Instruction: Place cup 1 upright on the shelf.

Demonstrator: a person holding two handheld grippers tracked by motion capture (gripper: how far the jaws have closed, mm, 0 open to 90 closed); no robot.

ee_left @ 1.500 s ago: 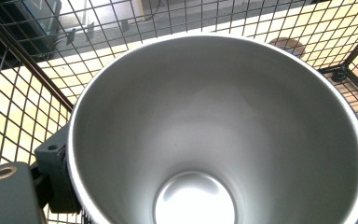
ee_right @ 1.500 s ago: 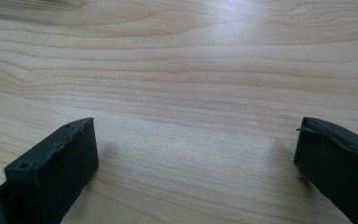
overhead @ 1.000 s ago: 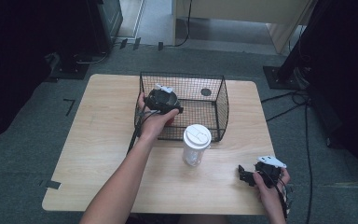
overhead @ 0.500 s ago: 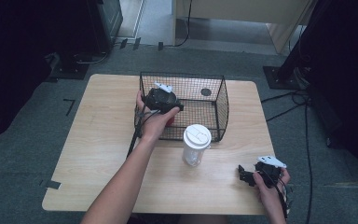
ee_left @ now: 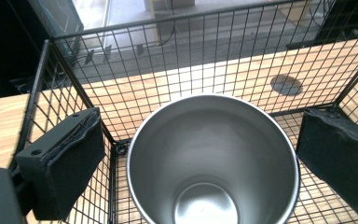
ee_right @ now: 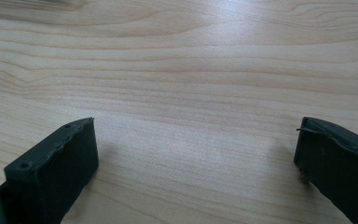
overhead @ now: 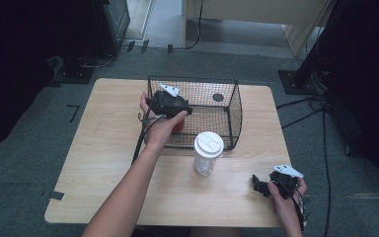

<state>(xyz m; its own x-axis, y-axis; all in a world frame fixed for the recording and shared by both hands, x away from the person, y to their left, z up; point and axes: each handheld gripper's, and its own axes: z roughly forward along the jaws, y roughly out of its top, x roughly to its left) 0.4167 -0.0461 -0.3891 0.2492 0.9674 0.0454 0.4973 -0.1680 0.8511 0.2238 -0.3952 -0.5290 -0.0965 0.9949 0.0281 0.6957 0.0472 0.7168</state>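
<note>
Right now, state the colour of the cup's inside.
Silvery bare metal; the cup shows best in the left gripper view.

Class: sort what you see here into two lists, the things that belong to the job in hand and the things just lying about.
Belonging to the job:
- left hand-held gripper, jaws open either side of the cup
- steel cup
- wire basket

Just lying about:
- lidded white cup
- right hand-held gripper, open above bare table

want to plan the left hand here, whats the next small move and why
Probably lift the left gripper straight up. Its jaws stand wide on either side of the metal cup, apart from its rim, and the cup stands upright inside the wire basket, so it looks released.
</note>
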